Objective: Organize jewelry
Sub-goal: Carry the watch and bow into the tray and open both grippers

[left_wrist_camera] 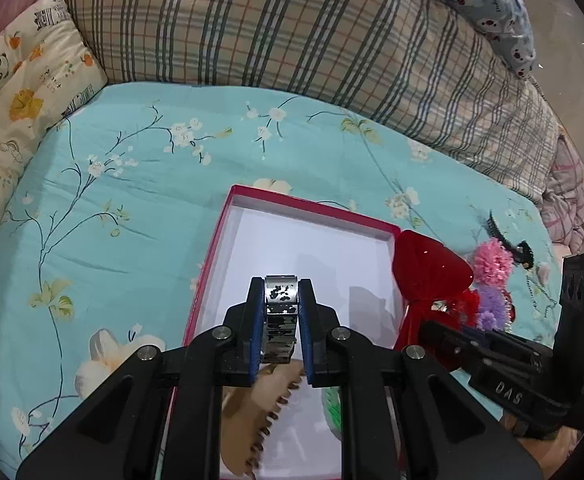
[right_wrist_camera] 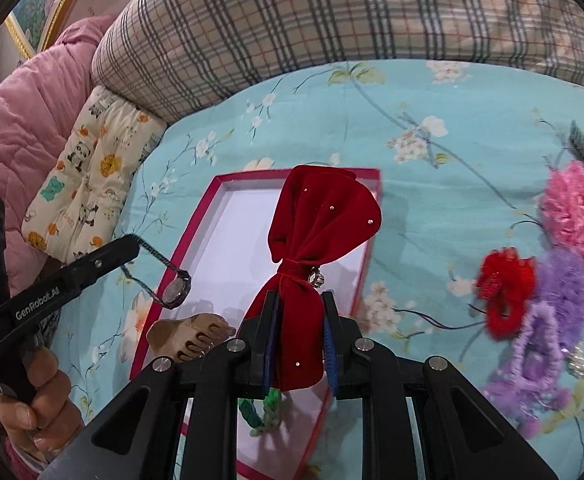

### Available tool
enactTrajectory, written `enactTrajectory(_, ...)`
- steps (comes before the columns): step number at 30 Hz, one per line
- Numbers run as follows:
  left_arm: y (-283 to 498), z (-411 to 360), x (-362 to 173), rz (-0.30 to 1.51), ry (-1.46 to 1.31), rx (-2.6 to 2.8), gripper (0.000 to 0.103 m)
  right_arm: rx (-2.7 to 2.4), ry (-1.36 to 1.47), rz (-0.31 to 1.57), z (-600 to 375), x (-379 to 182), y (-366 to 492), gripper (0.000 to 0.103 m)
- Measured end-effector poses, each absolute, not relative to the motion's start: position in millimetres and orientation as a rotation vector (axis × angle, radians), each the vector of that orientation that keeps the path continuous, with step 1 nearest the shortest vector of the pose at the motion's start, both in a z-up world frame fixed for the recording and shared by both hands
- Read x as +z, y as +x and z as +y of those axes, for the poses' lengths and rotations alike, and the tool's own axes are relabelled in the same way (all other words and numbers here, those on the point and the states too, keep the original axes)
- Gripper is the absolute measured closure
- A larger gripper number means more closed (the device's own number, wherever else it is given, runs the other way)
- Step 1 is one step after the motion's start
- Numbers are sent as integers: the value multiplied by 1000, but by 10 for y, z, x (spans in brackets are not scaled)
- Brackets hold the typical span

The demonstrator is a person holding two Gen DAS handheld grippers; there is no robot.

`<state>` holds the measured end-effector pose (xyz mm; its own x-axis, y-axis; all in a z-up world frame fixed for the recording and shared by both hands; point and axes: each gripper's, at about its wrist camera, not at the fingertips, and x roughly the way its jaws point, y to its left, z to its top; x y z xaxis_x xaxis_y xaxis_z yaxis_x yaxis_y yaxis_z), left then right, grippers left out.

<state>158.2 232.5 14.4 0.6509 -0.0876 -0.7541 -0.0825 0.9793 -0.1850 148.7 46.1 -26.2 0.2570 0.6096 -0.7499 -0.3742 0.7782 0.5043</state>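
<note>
Here left gripper clamped a watch, right gripper clamped a red velvet bow; both hung above the red-rimmed box, tan claw clip below them, yarn scrunchies on bed right of the right gripper.

One red-rimmed box sits on the bed. There is one wristwatch, one red velvet bow, one tan hair claw, one green hair tie and two grippers.
</note>
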Motion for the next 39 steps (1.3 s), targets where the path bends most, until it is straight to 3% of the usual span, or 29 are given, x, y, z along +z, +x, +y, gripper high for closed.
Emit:
enactTrajectory(27, 1809, 2405, -531, 987, -199, 31, 89, 694, 146, 1206, 872, -770, 1647, 83)
enactTrajectory(39, 1834, 2381, -684, 1028, -188, 28, 86, 710, 126, 1207, 901, -757, 1648, 75)
